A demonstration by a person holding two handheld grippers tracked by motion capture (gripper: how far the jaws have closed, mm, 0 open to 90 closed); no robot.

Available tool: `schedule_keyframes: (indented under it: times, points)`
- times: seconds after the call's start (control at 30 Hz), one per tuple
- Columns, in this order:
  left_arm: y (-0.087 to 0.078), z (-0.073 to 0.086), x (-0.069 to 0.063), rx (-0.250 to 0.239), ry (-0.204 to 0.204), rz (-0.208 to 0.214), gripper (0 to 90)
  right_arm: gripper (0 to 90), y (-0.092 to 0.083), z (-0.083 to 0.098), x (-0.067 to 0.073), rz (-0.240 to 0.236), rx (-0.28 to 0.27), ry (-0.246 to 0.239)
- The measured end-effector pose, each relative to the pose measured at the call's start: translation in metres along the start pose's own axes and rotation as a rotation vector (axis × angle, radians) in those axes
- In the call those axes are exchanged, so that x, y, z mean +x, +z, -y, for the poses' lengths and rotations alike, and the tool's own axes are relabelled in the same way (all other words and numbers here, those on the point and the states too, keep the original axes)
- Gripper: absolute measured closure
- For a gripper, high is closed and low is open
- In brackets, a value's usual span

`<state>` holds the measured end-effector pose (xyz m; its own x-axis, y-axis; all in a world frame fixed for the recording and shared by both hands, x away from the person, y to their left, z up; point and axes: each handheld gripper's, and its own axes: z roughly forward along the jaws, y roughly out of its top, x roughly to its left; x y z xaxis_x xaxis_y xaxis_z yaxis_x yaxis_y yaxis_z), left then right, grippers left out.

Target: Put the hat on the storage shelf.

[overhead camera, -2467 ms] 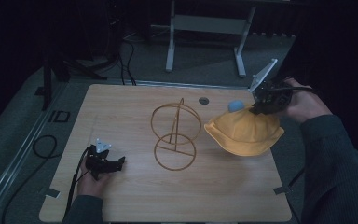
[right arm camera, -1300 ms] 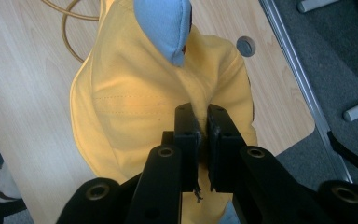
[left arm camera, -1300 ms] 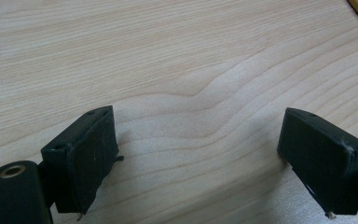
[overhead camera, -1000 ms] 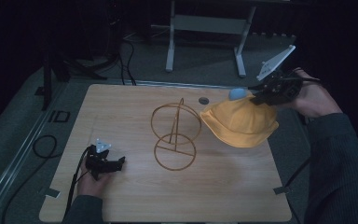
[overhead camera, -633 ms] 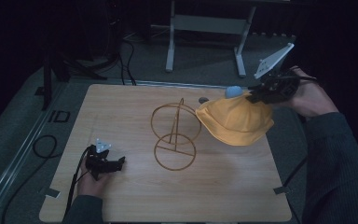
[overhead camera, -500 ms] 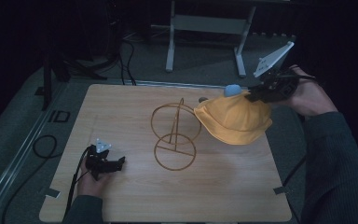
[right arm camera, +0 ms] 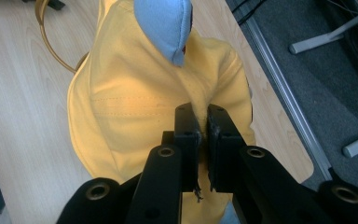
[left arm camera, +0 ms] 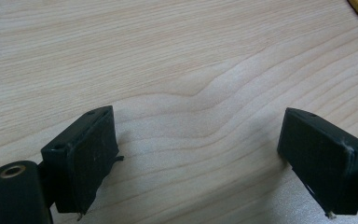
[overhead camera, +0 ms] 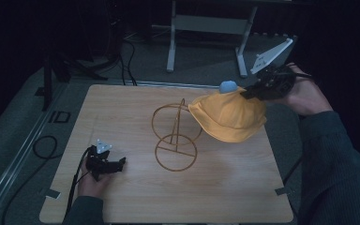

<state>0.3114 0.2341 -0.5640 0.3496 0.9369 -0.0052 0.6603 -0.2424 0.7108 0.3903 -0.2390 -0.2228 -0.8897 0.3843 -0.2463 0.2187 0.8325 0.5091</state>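
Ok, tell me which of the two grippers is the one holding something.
The right gripper: its jaws are pinched shut on the yellow hat, held lifted beside the wire stand. The left gripper rests open on the table, holding nothing.

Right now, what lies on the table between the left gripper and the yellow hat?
In the high view, the gold wire stand stands between the left gripper and the yellow hat, which the right gripper holds up; otherwise bare table.

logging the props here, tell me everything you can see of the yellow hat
The yellow cloth bucket hat looks like soft cotton with a stitched seam and a floppy brim. A pale blue padded piece sits at its edge. It hangs lifted off the wooden table, pinched by the right gripper, fingers shut on a fold, beside the gold wire stand.
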Motion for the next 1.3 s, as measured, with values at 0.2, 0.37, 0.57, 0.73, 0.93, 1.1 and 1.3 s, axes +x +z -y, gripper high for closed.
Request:
schedule_keyframes:
  times: [0.2,0.37,0.57,0.73,0.93,1.1,1.3]
  points:
    - [0.0,0.0,0.0,-0.001,0.0,0.0,11.7,84.1,0.002,-0.007,0.002,-0.001,-0.016,-0.003]
    - [0.0,0.0,0.0,-0.001,0.0,0.0,11.8,84.0,0.003,-0.013,0.004,-0.001,-0.024,-0.006]
    - [0.0,0.0,0.0,-0.001,0.0,0.0,11.8,84.0,0.005,-0.021,0.006,-0.001,-0.035,-0.012]
    - [0.0,0.0,0.0,-0.003,-0.001,0.0,11.8,84.1,0.008,-0.031,0.01,-0.003,-0.04,-0.028]
    - [0.0,0.0,0.0,-0.003,-0.001,-0.001,11.8,84.0,0.014,-0.05,0.017,-0.007,-0.054,-0.052]
    - [0.0,0.0,0.0,0.0,0.0,0.001,11.7,84.0,0.025,-0.069,0.026,-0.015,-0.063,-0.075]
    - [0.0,0.0,0.0,-0.001,-0.001,0.0,11.7,83.8,0.047,-0.096,0.042,-0.031,-0.067,-0.108]
